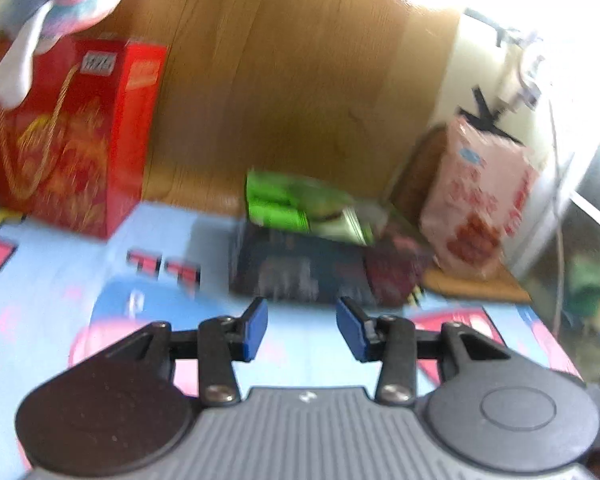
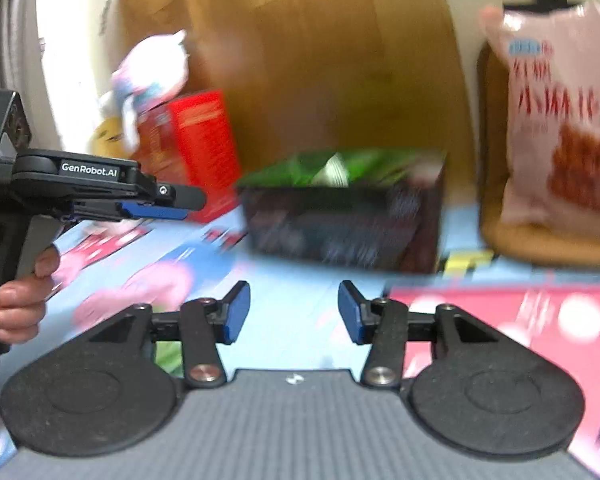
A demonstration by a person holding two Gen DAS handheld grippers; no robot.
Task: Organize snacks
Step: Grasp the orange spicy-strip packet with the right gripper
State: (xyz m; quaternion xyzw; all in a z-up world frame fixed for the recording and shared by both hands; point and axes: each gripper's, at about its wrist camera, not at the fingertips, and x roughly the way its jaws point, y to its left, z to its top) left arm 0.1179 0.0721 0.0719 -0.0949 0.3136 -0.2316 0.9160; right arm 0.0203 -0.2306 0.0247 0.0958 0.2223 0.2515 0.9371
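Both grippers empty: left gripper (image 1: 302,326) and right gripper (image 2: 294,312) hang released before the dark box (image 2: 340,224), green packet (image 2: 340,170) on top (blurry). Next, I'd judge, a grasp there.

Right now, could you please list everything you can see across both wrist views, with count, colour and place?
gift box: one, red with gold print, standing far left on the mat.
soft toy: one, white and pastel, on top of the gift box.
dark box: one, dark blue-black, centre, against the wooden panel.
green packet: one, green, lying on top of the dark box.
snack bag: one, pink, upright at right on a wooden board.
mat: one, light blue with pink cartoon print, covering the surface.
left gripper: blue fingers apart, empty.
right gripper: blue fingers apart, empty.
hand: one, holding the left gripper's handle.
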